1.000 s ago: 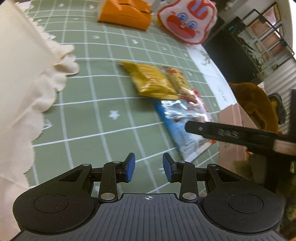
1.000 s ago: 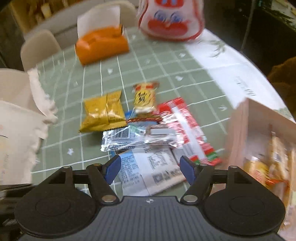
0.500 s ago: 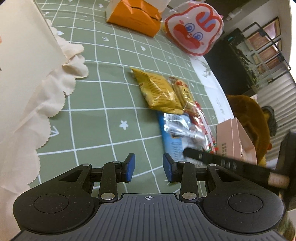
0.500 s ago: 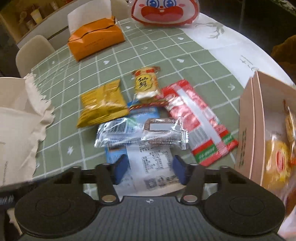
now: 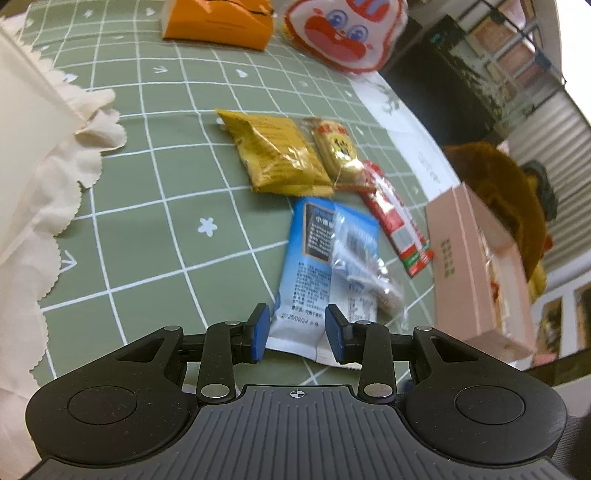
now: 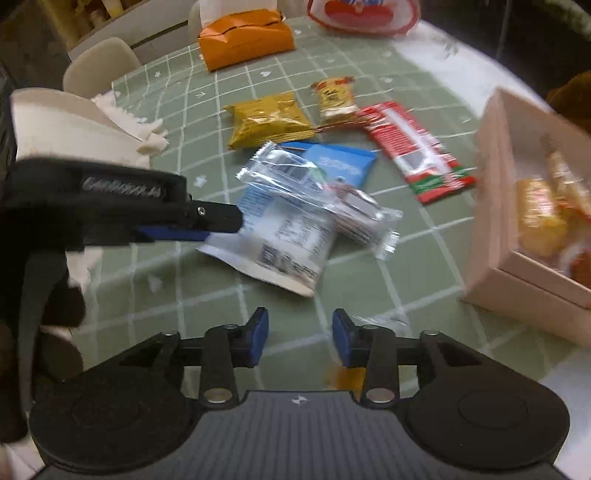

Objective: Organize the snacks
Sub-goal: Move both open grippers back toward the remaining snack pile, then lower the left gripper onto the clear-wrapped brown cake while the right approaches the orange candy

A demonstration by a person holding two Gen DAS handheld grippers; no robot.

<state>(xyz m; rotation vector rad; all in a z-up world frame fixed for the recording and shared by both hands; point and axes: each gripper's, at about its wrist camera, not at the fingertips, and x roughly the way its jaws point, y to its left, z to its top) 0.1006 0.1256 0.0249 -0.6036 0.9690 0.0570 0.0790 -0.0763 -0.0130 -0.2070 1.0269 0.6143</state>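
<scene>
Several snack packets lie on the green checked tablecloth (image 5: 147, 221): a yellow packet (image 5: 277, 158) (image 6: 267, 120), a small yellow-red one (image 5: 336, 147) (image 6: 334, 98), a long red one (image 5: 395, 218) (image 6: 417, 151), and a blue-white packet (image 5: 314, 266) (image 6: 288, 229) with a clear-wrapped snack (image 5: 365, 269) (image 6: 321, 192) on top. My left gripper (image 5: 295, 338) (image 6: 229, 221) hovers open at the blue-white packet's near end. My right gripper (image 6: 299, 341) is over bare cloth in front of the packets. Its jaws are closing with nothing between them.
A pink box (image 5: 476, 266) (image 6: 517, 221) holding snacks stands open at the right. A cream cloth bag (image 5: 33, 147) (image 6: 74, 122) lies at the left. An orange tissue box (image 5: 218, 22) (image 6: 245, 48) and a rabbit-face bag (image 5: 343, 29) (image 6: 362, 14) sit at the far side.
My right gripper has pulled back from the packets, narrowed its jaws, and left the left wrist view. My left gripper now sits at the blue-white packet's end. The clear-wrapped snack has turned.
</scene>
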